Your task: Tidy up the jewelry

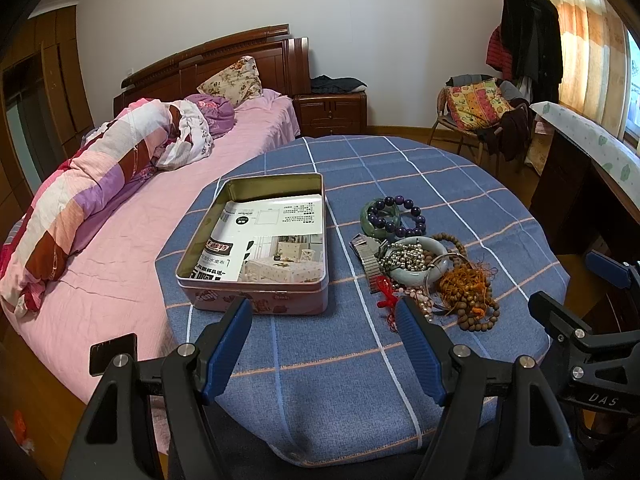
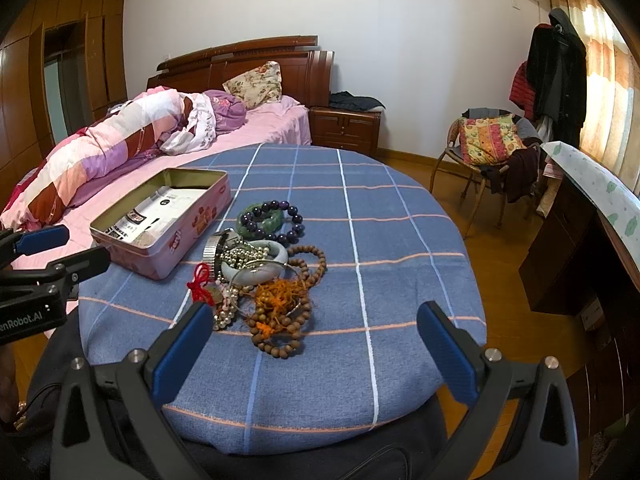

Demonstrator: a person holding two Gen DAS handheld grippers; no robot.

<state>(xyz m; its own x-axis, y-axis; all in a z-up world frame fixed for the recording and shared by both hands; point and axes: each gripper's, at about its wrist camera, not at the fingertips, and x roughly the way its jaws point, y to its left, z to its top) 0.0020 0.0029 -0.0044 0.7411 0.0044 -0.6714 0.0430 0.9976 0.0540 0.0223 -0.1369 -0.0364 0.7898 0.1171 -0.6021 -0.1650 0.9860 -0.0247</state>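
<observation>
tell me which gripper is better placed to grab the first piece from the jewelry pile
Right, probably. The right gripper is open with the jewelry pile just ahead between its fingers. The left gripper, also open, faces the tin, with the pile off to one side.

The tin [image 1: 256, 248] floor is largely covered by a printed sheet [image 1: 276, 236], its small text illegible. In the jewelry pile [image 2: 260, 276], strands overlap and single pieces cannot be separated at the centre. The right gripper [image 1: 560, 300] is cut off at the right edge of the left view; its lettering is partly hidden.
</observation>
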